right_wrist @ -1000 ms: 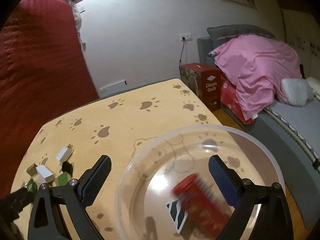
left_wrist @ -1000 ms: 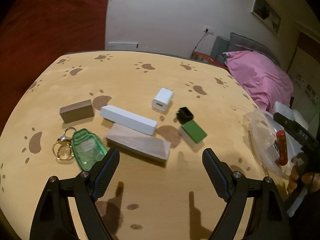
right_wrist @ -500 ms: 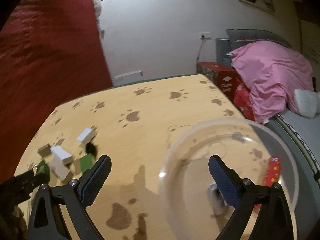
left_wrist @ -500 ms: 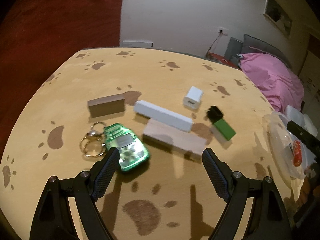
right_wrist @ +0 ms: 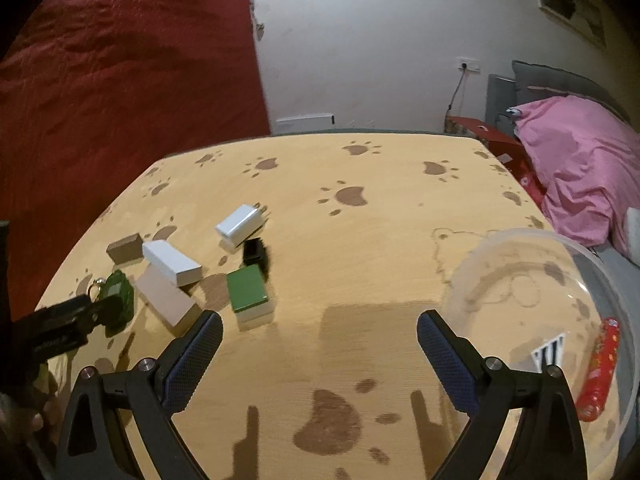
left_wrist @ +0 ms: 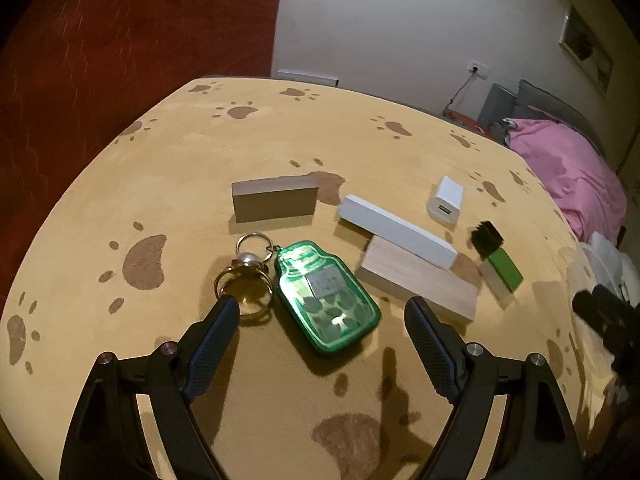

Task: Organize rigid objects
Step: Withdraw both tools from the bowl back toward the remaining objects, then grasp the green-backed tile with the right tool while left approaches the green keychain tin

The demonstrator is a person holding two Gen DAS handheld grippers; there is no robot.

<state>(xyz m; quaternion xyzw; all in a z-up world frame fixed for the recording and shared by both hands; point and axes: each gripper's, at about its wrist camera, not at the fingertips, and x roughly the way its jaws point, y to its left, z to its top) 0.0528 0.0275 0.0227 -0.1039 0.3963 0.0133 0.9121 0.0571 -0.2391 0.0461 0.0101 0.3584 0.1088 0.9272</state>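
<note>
Both grippers have swung leftward across the paw-print table (left_wrist: 280, 140) since a second ago: the left gripper (left_wrist: 322, 320) now frames the green jar-shaped keychain (left_wrist: 326, 296), which earlier lay at its left finger, and the right gripper (right_wrist: 320, 338), which was over the clear bowl (right_wrist: 520, 264), now looks at bare tabletop with the bowl off past its right finger.

Left fingers stand wide apart and hold nothing. The keychain lies flat on the table between them, nearer the left fingertip (left_wrist: 224, 316), and its metal rings (left_wrist: 244, 284) sit just beside that tip (whether tip and ring touch cannot be told). The right-side pad is clear of the keychain and close to the pale wooden block (left_wrist: 416, 284).

Right fingers are likewise spread wide and empty, with nothing but table between them. The green-topped block (right_wrist: 250, 294) lies just beyond the left fingertip, apart from it.

Other loose pieces lie in a cluster: a brown block (left_wrist: 274, 198) behind the keychain, a long white block (left_wrist: 396, 230) leaning over the pale wooden one, a white charger (left_wrist: 446, 200) and a small black piece (left_wrist: 486, 240) beside the green-topped block. Inside the bowl are a red tube (right_wrist: 600, 368) and a black-and-white striped card (right_wrist: 550, 352).
</note>
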